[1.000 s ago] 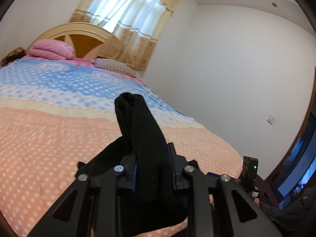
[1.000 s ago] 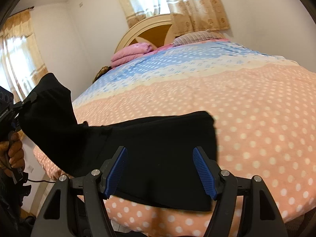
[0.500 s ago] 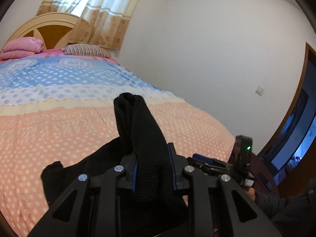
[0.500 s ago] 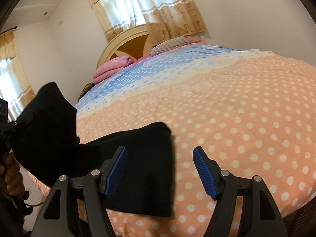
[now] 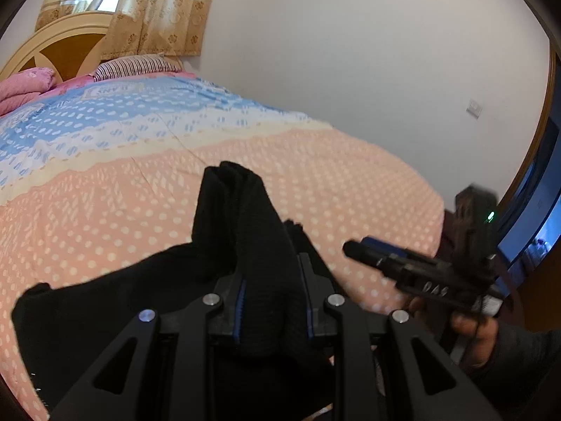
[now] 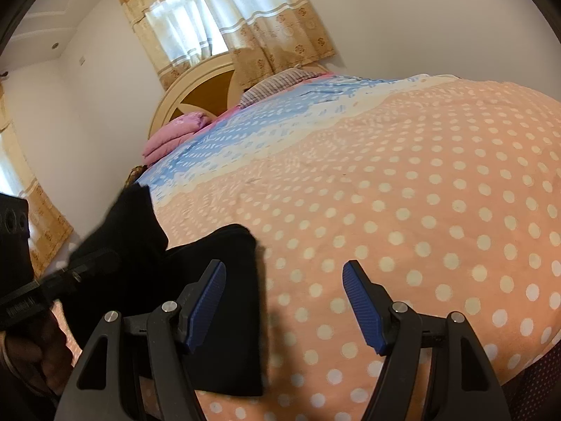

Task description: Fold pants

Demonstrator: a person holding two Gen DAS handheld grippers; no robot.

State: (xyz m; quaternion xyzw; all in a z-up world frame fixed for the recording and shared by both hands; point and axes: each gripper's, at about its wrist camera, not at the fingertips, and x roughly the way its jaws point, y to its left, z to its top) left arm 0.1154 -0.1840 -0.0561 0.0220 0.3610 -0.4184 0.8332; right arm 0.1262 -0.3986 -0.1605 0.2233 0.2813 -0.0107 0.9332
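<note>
Risk first. The left gripper (image 5: 271,301) carries a thick bunch of the black pants (image 5: 242,231) pinched between its blue pads, with a loose peak of cloth standing up past the fingertips toward 12 o'clock. In my judgement the main hazard is the fold landing crooked: the grip is on a gathered wad, not a flat edge, so the layers may slide or twist when laid down. A second hazard is the lower layer dragging on the quilt (image 6: 420,210) as the held part is carried across, which would skew the stack. A third is the two tools meeting; in the left view the right gripper (image 5: 403,263) sits close by at 3 o'clock, its tip just beside the cloth.

Position of the garment. The rest of the pants lies on the peach dotted part of the quilt near the foot edge of the bed, spreading toward 9 o'clock in the left view.

Right gripper (image 6: 284,301): jaws stand wide apart and hold nothing. In its own view the pants (image 6: 224,315) lie at 9 o'clock; the cloth's edge runs behind the left pad (image 6: 207,305), while the gap between the pads shows mostly bare quilt. Whether that pad touches the cloth cannot be determined.
</note>
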